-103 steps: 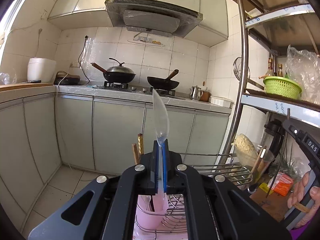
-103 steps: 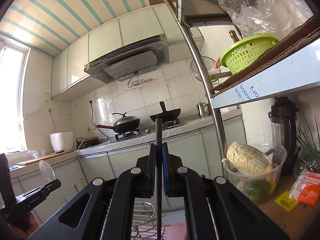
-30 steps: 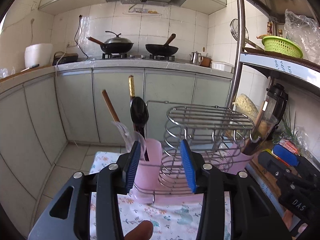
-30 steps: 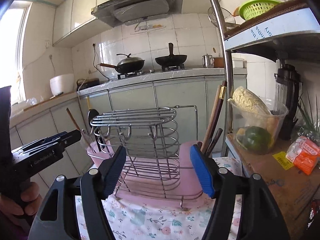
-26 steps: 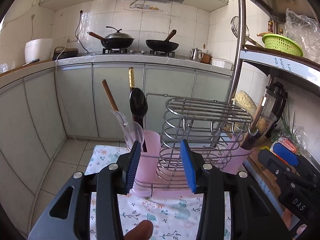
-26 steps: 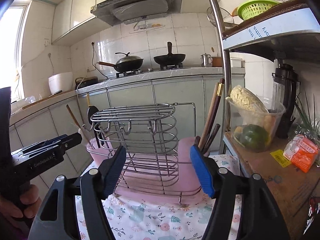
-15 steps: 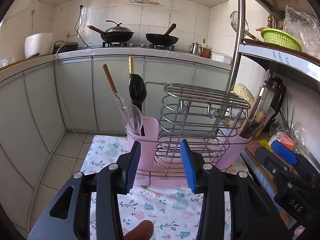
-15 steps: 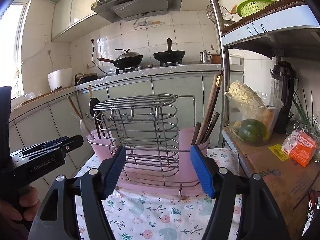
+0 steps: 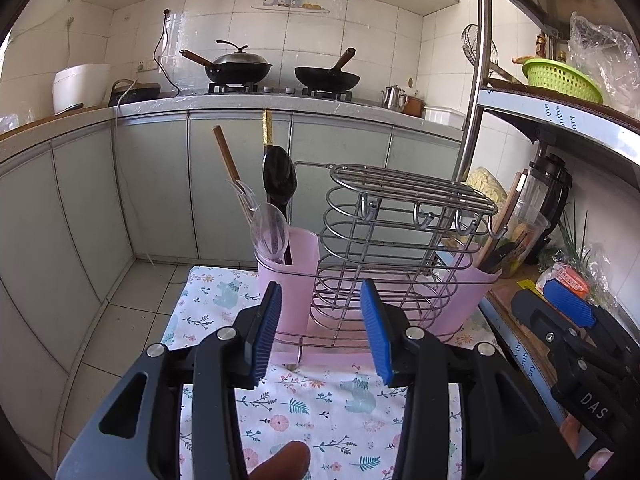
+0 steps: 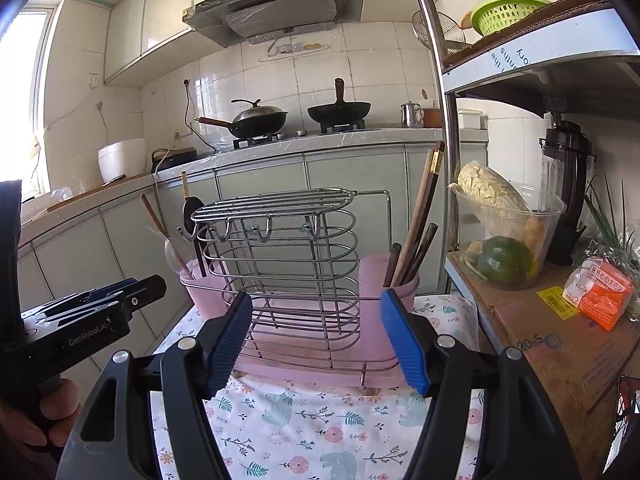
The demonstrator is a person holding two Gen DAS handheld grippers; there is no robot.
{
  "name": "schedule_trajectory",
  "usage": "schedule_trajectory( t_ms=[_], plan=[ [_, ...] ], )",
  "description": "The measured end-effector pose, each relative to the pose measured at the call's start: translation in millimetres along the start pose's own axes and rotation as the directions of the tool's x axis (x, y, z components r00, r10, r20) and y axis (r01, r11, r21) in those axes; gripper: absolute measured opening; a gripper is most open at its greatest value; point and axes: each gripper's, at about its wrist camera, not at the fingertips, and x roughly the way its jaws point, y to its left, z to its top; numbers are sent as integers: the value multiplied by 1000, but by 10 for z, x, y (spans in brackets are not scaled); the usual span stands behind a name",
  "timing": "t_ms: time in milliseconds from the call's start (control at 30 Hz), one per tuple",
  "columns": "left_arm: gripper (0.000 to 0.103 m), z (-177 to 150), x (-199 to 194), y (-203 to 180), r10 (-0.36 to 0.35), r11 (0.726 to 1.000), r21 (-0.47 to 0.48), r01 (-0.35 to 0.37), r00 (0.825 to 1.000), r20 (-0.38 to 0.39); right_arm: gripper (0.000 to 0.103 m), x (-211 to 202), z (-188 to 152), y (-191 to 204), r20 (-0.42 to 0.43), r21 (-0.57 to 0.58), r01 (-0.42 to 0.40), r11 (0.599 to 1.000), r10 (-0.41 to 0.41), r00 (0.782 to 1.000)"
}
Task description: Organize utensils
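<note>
Left gripper (image 9: 324, 330) and right gripper (image 10: 320, 336) spread, empty; rack (image 9: 394, 240) at 12 o'clock, spoons (image 9: 270, 228) in cup (image 9: 290, 268).

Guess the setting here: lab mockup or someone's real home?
Most likely a real home kitchen. A gas stove on the counter carries a lidded wok, a range hood hangs above it, and a wire utensil rack with pink cups stands on a floral cloth.

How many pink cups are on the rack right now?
2: one pink cup at the rack's left end, the other at its right end. None seem hidden.
</note>
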Motion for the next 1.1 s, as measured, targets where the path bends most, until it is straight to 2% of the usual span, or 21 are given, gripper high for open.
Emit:
schedule_trajectory(
  t_ms=[1100],
  plan=[
    [42, -37, 132, 22, 11, 1000, 5, -11, 999, -38, 66, 139, -17, 57, -38, -23, -4, 1000, 3, 999]
  ],
)
